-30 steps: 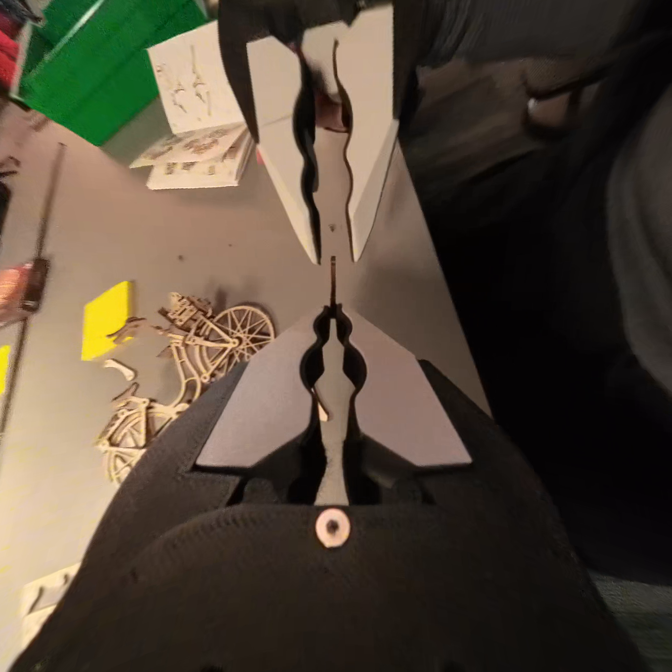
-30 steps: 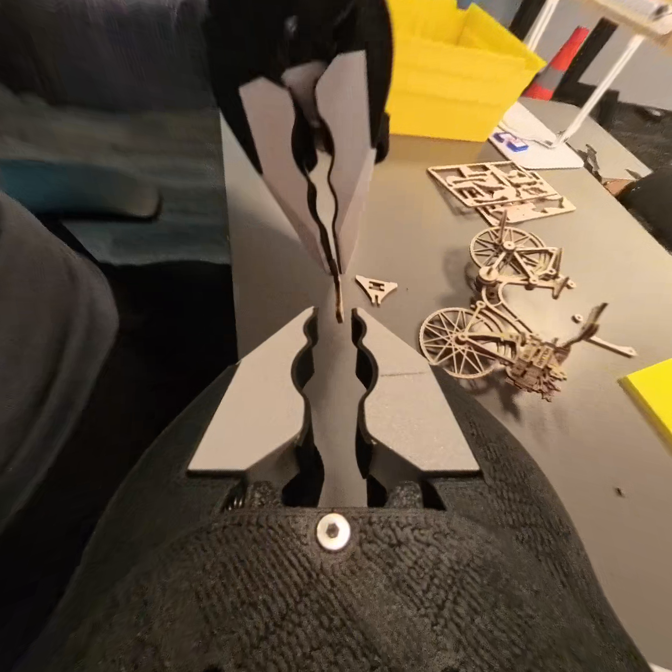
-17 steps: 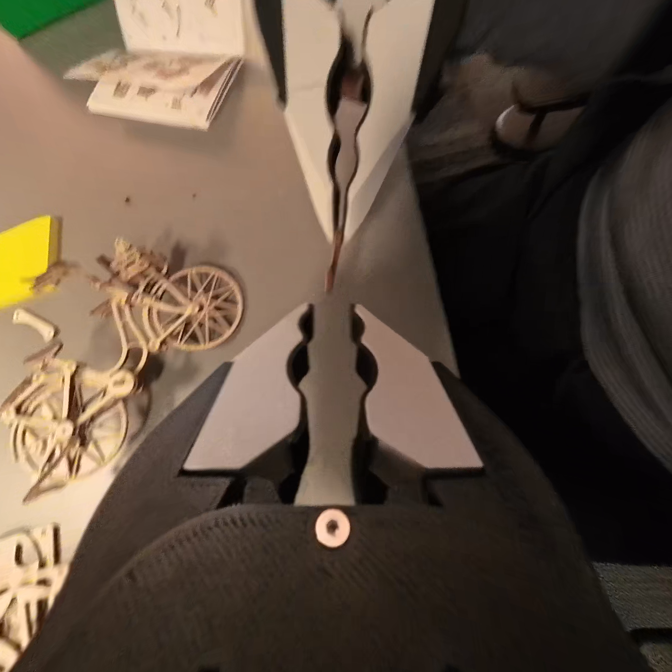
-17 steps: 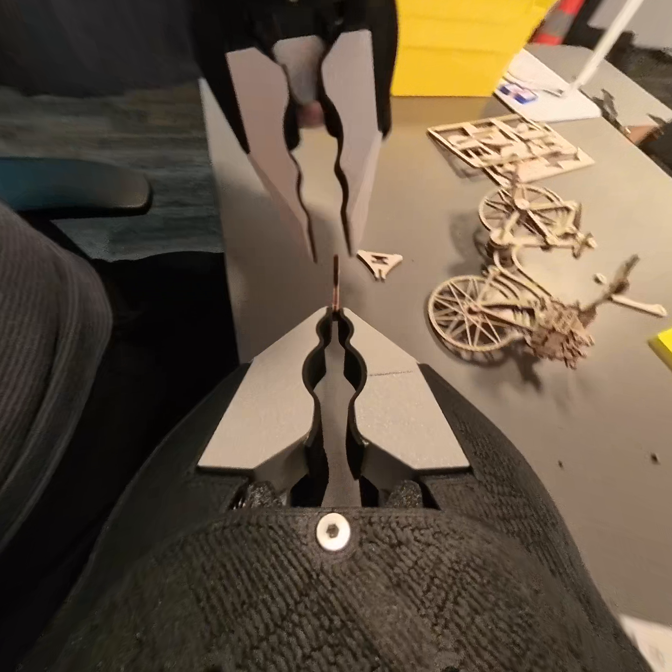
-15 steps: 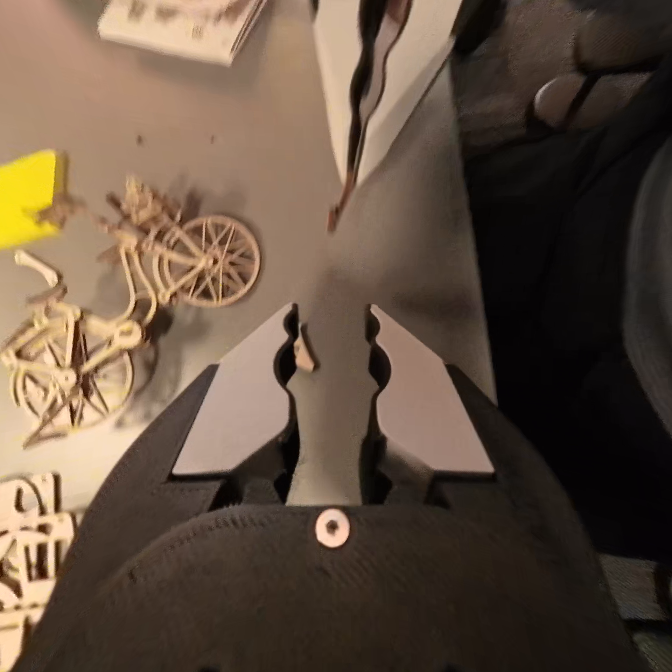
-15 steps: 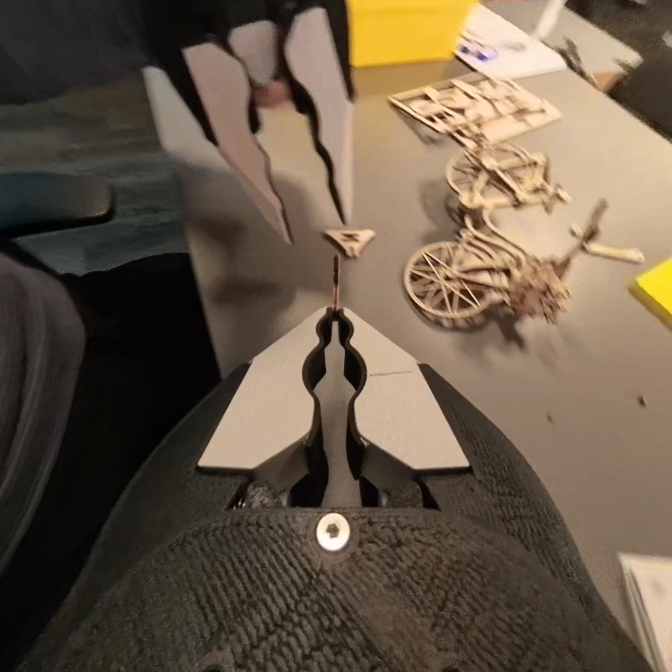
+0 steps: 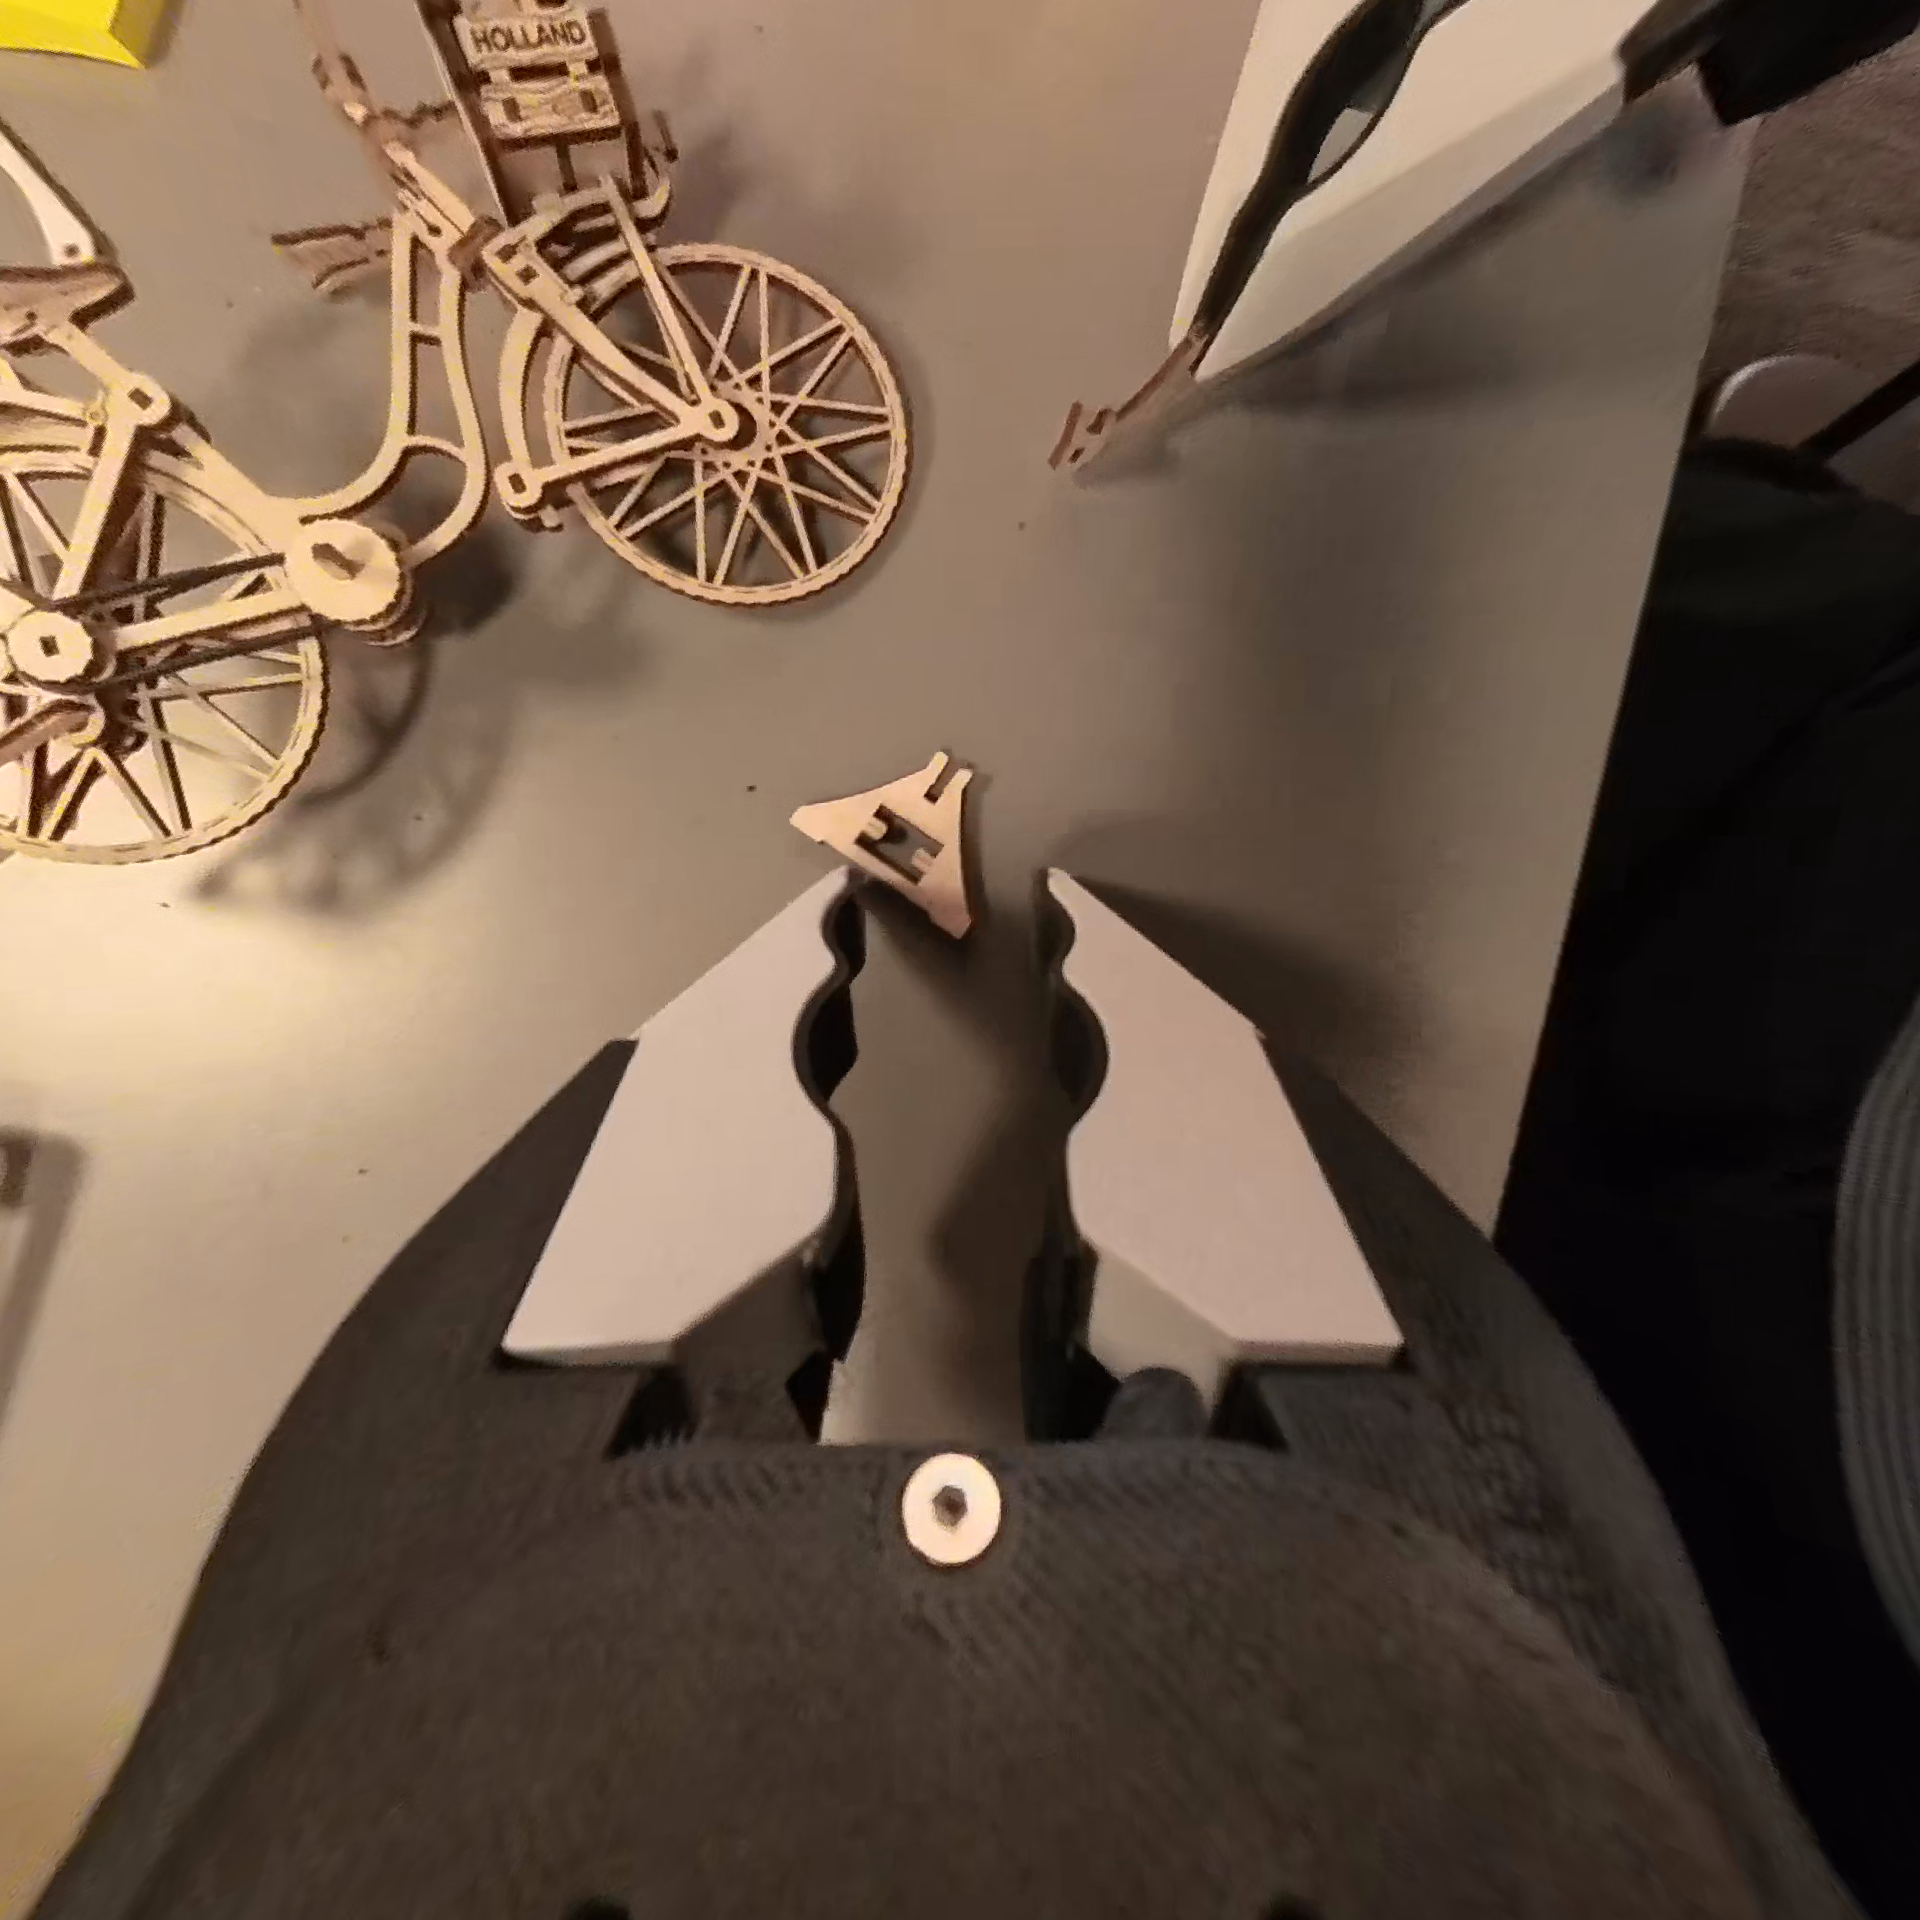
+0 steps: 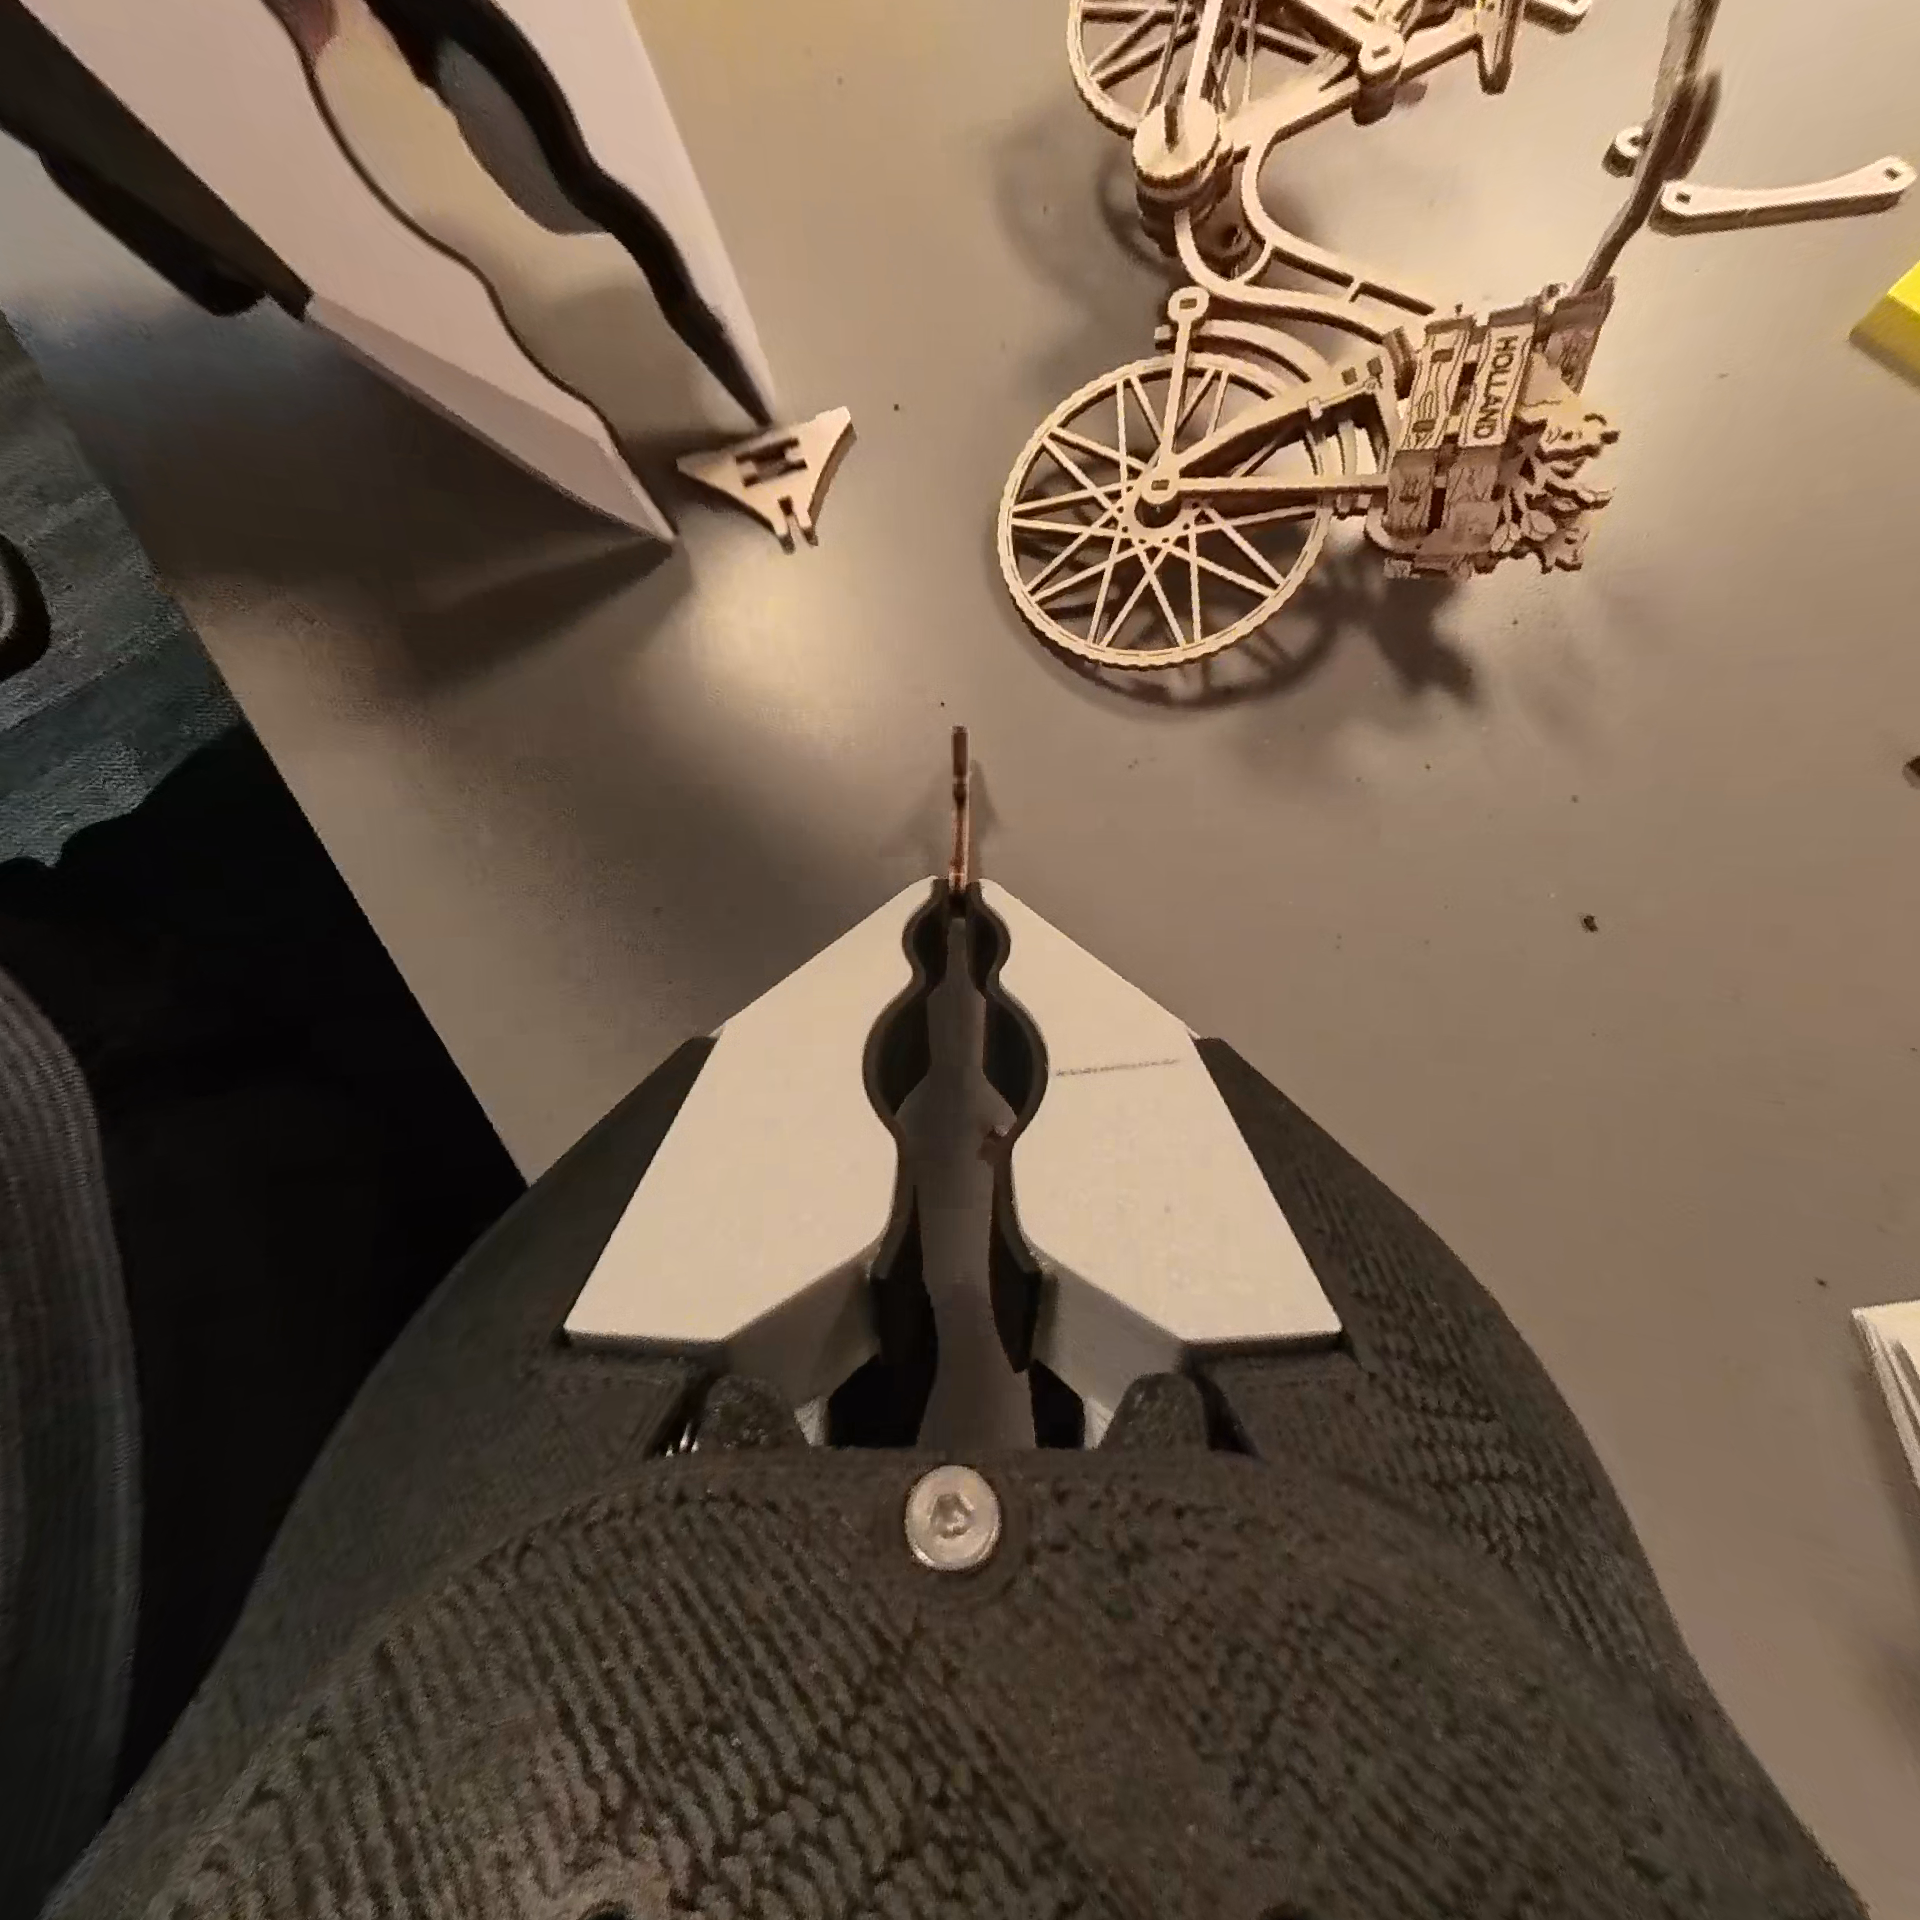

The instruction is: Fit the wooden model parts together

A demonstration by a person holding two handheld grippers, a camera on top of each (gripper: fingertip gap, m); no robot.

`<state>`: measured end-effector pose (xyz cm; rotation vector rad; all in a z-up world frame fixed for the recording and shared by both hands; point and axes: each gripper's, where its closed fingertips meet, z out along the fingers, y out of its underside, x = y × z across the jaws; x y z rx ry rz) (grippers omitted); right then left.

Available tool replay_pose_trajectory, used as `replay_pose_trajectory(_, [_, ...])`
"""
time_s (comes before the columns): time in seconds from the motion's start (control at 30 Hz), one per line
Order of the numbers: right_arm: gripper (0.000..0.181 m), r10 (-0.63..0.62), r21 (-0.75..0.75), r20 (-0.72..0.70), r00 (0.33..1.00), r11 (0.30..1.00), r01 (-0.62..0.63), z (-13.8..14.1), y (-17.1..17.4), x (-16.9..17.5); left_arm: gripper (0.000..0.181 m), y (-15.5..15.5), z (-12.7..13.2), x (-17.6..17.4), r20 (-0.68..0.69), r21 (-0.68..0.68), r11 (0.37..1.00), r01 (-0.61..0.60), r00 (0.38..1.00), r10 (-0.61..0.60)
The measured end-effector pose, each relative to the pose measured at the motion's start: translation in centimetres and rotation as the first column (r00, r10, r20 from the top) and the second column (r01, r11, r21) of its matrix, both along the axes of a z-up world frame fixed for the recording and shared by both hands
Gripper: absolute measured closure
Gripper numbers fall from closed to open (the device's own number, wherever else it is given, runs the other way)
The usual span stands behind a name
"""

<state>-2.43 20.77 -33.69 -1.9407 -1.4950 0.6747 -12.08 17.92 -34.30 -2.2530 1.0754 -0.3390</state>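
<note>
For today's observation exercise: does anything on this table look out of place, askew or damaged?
Nothing looks damaged. One small triangular wooden piece lies loose and flat on the grey table, apart from the wooden bicycle model, just ahead of the open left gripper. The right gripper holds a thin wooden part edge-on.

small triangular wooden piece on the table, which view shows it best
The left wrist view: the triangular piece lies flat just ahead of the open left gripper, slots clear. The right wrist view shows it farther off, beside that gripper's fingertip.
</note>
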Motion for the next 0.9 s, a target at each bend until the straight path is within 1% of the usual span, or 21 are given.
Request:
replay_pose_trajectory(0.2, [0.181, 0.007, -0.022, 0.006, 1.000, 1.000, -0.007, -0.4, -0.2, 0.0, 0.164, 0.1, 0.0, 0.2, -0.040, 0.000, 0.999, -0.042, 0.998, 0.042])
replay_pose_trajectory(0.3, [0.174, 0.007, -0.025, 0.001, 1.000, 1.000, -0.007, -0.3, -0.3, -0.1, 0.171, 0.1, 0.0, 0.4, -0.054, 0.002, 0.999, -0.052, 0.997, 0.052])
replay_pose_trajectory(0.47, [0.163, -0.004, -0.027, -0.018, 1.000, 1.000, 0.003, -0.2, -0.2, 0.1, 0.173, 0.1, 0.0, 0.4, -0.042, 0.012, 0.997, -0.076, 0.996, 0.076])
replay_pose_trajectory(0.53, [0.155, -0.026, -0.011, -0.043, 0.999, 1.000, 0.026, 0.4, 0.0, 0.4, 0.173, 0.1, 0.0, 0.4, -0.024, 0.024, 0.996, -0.087, 0.996, 0.087])
replay_pose_trajectory(0.57, [0.154, -0.042, 0.008, -0.076, 0.996, 0.999, 0.043, 1.2, 0.2, 0.4, 0.174, 0.1, 0.0, 0.3, -0.017, 0.037, 0.995, -0.094, 0.995, 0.094])
replay_pose_trajectory(0.63, [0.151, -0.060, 0.034, -0.202, 0.978, 0.997, 0.068, 3.5, -0.1, -0.2, 0.174, 0.3, 0.1, 0.0, -0.003, 0.074, 0.989, -0.124, 0.992, 0.125])
replay_pose_trajectory(0.67, [0.149, -0.069, 0.040, -0.281, 0.957, 0.996, 0.084, 4.8, -0.4, -0.8, 0.174, 0.4, 0.2, -0.2, 0.006, 0.103, 0.985, -0.141, 0.990, 0.141])
replay_pose_trajectory(0.7, [0.151, -0.077, 0.034, -0.350, 0.934, 0.995, 0.095, 5.9, -0.8, -1.3, 0.174, 0.5, 0.3, -0.4, 0.021, 0.130, 0.979, -0.157, 0.988, 0.156])
replay_pose_trajectory(0.73, [0.154, -0.085, 0.007, -0.390, 0.917, 0.995, 0.095, 6.4, -1.4, -1.9, 0.174, 0.5, 0.6, -0.4, 0.046, 0.158, 0.972, -0.174, 0.985, 0.169])
replay_pose_trajectory(0.8, [0.156, -0.097, -0.060, -0.412, 0.906, 0.995, 0.079, 6.4, -2.4, -3.1, 0.175, 0.5, 2.0, -0.3, 0.119, 0.239, 0.950, -0.200, 0.977, 0.176])
replay_pose_trajectory(0.83, [0.156, -0.112, -0.093, -0.422, 0.900, 0.992, 0.080, 6.2, -2.6, -3.7, 0.175, 0.5, 3.1, -0.1, 0.161, 0.296, 0.930, -0.218, 0.971, 0.177])
replay_pose_trajectory(0.9, [0.153, -0.129, -0.207, -0.492, 0.861, 0.978, 0.029, 6.7, -3.5, -5.2, 0.175, 0.2, 5.5, 0.3, 0.230, 0.404, 0.883, -0.239, 0.961, 0.154])
